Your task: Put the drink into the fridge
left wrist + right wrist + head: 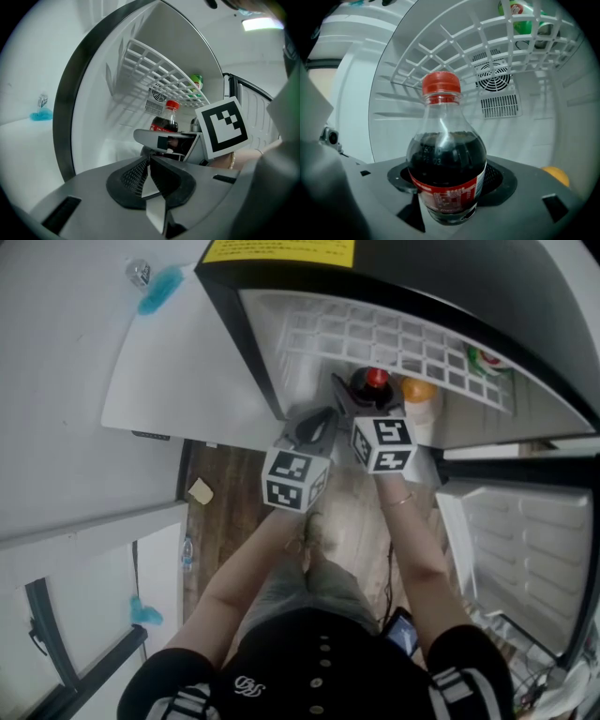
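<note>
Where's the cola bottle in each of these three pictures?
Head view: bottle at upper middle, red cap showing just below the wire shelf.
Left gripper view: centre, under that shelf.
Right gripper view: centre foreground, held by the right gripper.
Shared landmark: the white wire shelf above it.

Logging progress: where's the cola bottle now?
Head view, upper centre: cola bottle held by the right gripper inside the fridge, under the wire shelf, left of an orange-topped container.
</note>
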